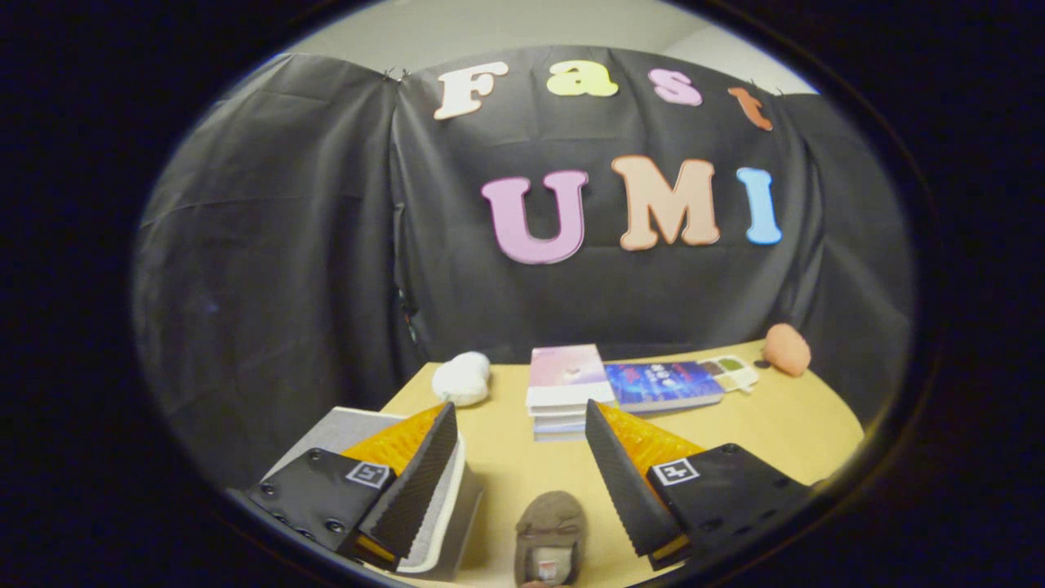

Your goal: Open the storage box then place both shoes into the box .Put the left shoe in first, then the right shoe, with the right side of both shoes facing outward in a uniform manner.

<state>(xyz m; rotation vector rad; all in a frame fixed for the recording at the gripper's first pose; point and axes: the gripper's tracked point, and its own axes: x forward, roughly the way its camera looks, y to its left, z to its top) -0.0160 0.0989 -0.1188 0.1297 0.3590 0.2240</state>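
Gripper (520, 457) spread wide with nothing between the fingers; task seems near its beginning.

At bottom centre a brown soft fabric shoe (549, 535) lies on the tan wooden table (759, 437), between the fingers and touching neither. At lower left, behind the left finger, a grey-and-white flat box (445, 510) sits at the table's edge; I cannot tell whether it is open. No shoe is seen inside it. Free table lies ahead, up to a stack of books (566, 390), a white fluffy ball (462, 378) and a salmon-pink ball (787, 349).

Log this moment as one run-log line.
gripper: open, holding nothing | shoe: on table, between fingers | box: beside left finger | books: beyond
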